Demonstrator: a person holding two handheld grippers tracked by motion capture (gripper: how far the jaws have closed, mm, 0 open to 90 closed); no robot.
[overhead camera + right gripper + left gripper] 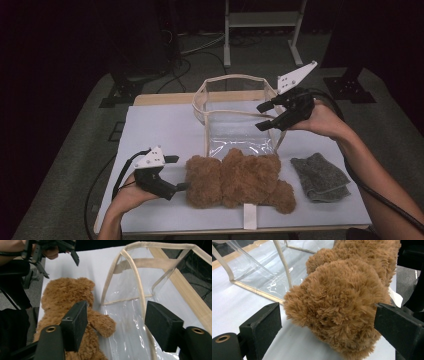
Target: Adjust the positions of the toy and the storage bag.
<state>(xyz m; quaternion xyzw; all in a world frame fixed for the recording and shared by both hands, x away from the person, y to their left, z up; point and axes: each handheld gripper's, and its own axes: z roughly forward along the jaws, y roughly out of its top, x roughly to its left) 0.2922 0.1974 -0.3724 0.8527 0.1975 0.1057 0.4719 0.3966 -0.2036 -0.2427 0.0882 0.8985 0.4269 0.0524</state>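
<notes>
Teddy [240, 179] lies on the white table [160, 130] at the near edge, its long axis running left to right, with the head end toward the left and the legs toward the right. Just behind it stands the clear bag [235, 107], mouth open and facing the bear, so the coming move seems to be a push or lift away from the person, across the bear's long axis. The left gripper [176, 173] is by far the nearer one: it sits just left of the head at table height, jaws apart, and in the left gripper view the head [339, 305] lies between the two black jaws without being squeezed. The right gripper [267, 116] hovers higher up, at the right side of the bag's rim, jaws also apart and holding nothing; its view looks down on the trim [136, 272] of the bag and on the bear's paw [103, 323] at the mouth. A grey cloth [320, 177] lies right of the bear, apart from it.
</notes>
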